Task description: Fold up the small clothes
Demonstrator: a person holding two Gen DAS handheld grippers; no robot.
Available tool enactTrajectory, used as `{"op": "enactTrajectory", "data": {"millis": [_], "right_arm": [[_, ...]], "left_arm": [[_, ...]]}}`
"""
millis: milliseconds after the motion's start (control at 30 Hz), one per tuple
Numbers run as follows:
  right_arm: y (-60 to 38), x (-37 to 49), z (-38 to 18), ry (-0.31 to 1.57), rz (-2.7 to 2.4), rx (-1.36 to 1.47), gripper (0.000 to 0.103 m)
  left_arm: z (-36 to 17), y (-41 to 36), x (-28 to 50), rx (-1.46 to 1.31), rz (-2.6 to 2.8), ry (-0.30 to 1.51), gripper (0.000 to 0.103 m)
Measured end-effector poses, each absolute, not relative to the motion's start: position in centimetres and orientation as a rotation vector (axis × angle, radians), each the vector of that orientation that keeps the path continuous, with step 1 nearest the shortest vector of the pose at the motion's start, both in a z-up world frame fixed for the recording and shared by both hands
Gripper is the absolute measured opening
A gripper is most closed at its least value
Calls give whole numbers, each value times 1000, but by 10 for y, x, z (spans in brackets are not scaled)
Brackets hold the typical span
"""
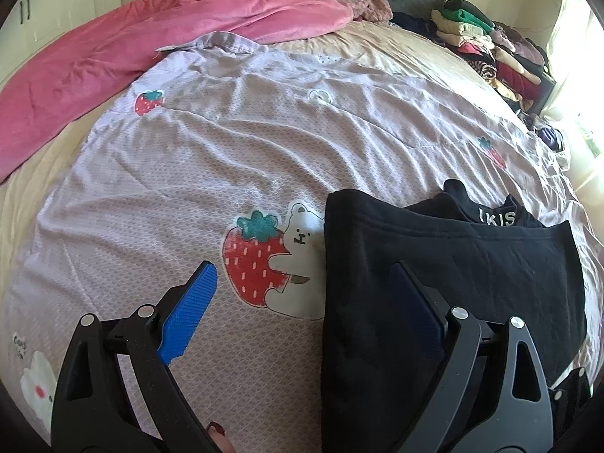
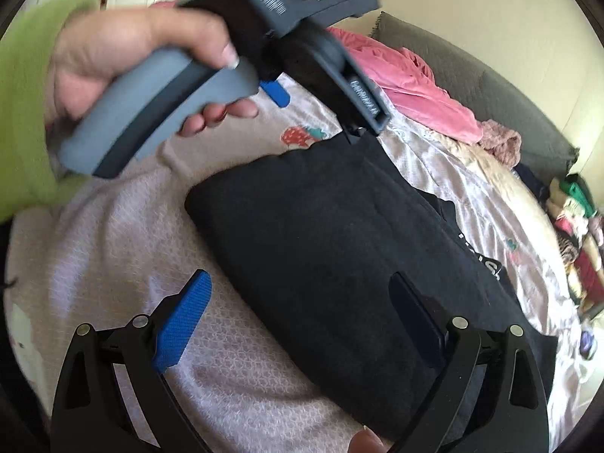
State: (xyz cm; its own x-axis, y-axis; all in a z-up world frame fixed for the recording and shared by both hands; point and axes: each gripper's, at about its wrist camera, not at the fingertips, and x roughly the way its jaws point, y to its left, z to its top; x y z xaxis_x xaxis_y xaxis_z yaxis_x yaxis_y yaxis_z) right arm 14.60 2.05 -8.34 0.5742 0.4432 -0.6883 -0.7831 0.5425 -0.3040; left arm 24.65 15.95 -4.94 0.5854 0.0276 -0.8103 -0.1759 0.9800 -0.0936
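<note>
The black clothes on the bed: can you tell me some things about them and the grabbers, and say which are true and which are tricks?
1. The black garment lies on a lilac sheet printed with strawberries. True.
2. The left gripper is squeezing the garment. False: its fingers are spread open, holding nothing.
3. The right gripper is open. True.
4. The pink blanket covers the black garment. False: it lies apart, at the far side of the bed.
5. Folded clothes are stacked by the bright window side. True.

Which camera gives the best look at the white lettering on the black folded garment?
The left wrist view: the white lettering on the black folded garment is sharp, reading "KIS". In the right wrist view the lettering is blurred and unreadable.
</note>
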Motion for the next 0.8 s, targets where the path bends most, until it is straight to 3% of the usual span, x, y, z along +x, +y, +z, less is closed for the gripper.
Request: {"op": "enactTrajectory", "data": {"millis": [333, 500, 667, 800], "right_arm": [[36, 152, -103, 493, 682, -762, 91], [39, 159, -107, 470, 694, -769, 66], [25, 175, -89, 523, 742, -624, 24], [3, 190, -74, 576, 785, -462, 15]], "left_arm": [[-61, 155, 257, -185, 92, 968, 86], [-69, 152, 262, -203, 63, 1004, 86], [-78, 154, 267, -273, 13, 1044, 86], [-81, 155, 268, -373, -58, 1067, 86]]}}
